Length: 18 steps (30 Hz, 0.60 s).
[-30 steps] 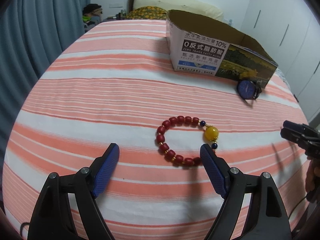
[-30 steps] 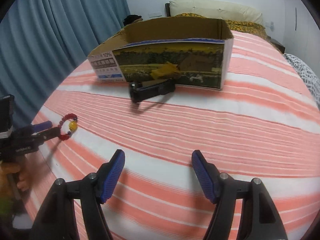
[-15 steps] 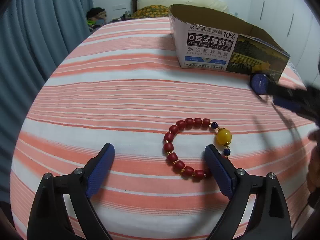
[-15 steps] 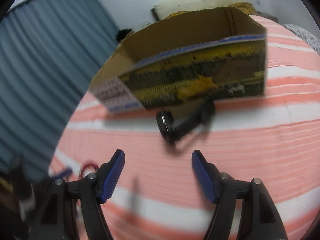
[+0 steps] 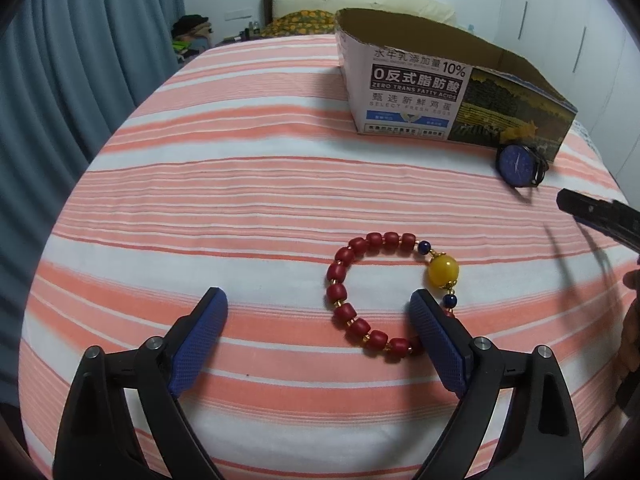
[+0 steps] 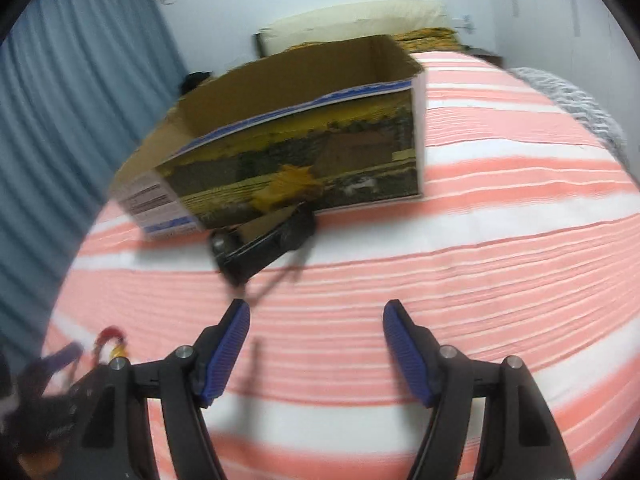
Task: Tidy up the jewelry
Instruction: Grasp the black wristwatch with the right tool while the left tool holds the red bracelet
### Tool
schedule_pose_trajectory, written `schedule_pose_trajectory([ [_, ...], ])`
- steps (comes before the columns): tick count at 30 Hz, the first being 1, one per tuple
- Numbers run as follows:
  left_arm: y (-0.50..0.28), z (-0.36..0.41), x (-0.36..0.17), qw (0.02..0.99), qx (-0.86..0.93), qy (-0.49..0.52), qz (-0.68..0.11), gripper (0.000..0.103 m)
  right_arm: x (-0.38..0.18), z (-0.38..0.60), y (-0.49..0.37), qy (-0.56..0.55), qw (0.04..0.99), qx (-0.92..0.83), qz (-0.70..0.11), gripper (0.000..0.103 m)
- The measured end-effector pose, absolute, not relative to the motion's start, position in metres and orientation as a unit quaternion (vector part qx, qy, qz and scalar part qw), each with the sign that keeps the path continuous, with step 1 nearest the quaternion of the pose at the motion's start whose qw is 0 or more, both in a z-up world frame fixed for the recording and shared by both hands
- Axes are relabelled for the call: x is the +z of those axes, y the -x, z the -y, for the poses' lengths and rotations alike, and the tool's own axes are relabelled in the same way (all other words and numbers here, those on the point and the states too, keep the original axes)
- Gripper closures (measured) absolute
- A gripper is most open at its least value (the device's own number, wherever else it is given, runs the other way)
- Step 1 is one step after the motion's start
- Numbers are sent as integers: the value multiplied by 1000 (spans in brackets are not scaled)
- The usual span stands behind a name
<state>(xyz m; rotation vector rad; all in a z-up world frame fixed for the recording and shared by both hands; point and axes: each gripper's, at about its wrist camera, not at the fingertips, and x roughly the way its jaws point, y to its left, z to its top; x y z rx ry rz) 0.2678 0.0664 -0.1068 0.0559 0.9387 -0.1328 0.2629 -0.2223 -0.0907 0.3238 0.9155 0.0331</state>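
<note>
A red bead bracelet [image 5: 352, 292] with a big yellow bead lies on the striped bed. My left gripper [image 5: 318, 316] is open and just above it, its right finger over the bracelet's near right edge. A black wristwatch with a blue face [image 5: 518, 165] lies against the open cardboard box [image 5: 412, 96]. In the right wrist view my right gripper [image 6: 316, 320] is open and empty, just short of the watch [image 6: 264, 246] in front of the box [image 6: 288, 152]. The bracelet [image 6: 112, 340] shows at far left of that view.
The bed with the orange and white striped sheet [image 5: 240, 184] fills both views. Blue curtains [image 5: 60, 92] hang on the left. Pillows [image 5: 360, 0] lie at the far end. White wardrobe doors [image 5: 580, 40] stand on the right.
My left gripper has moved forward and down over the bracelet. My right gripper has swung in towards the watch and the box, with motion blur.
</note>
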Motion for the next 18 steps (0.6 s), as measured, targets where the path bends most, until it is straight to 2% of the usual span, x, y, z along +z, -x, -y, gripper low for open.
schedule_pose_trajectory([
  [6,-268,-63,-106,889,-64,-28,-452,13,-93,195,-299,-187,870,107,-443,30],
  [8,-265,-62,-104,892,-65,-28,-446,27,-92,191,-312,-179,877,89,-437,31],
  [9,-264,-61,-103,893,-66,-27,-445,32,-92,192,-315,-181,878,77,-437,37],
  [10,-263,-60,-102,894,-68,-27,-443,41,-92,194,-317,-184,879,66,-436,46],
  [11,-262,-58,-101,894,-73,-28,-441,63,-94,195,-316,-183,878,61,-438,65],
  [13,-260,-58,-99,892,-89,-17,-443,94,-92,200,-309,-184,876,71,-441,68],
  [15,-260,-62,-99,889,-103,7,-446,95,-84,204,-294,-169,881,85,-434,71],
  [17,-257,-65,-97,887,-120,31,-446,95,-76,207,-278,-156,882,104,-433,87],
  [18,-255,-67,-94,887,-129,48,-442,95,-70,211,-268,-146,883,112,-433,88],
])
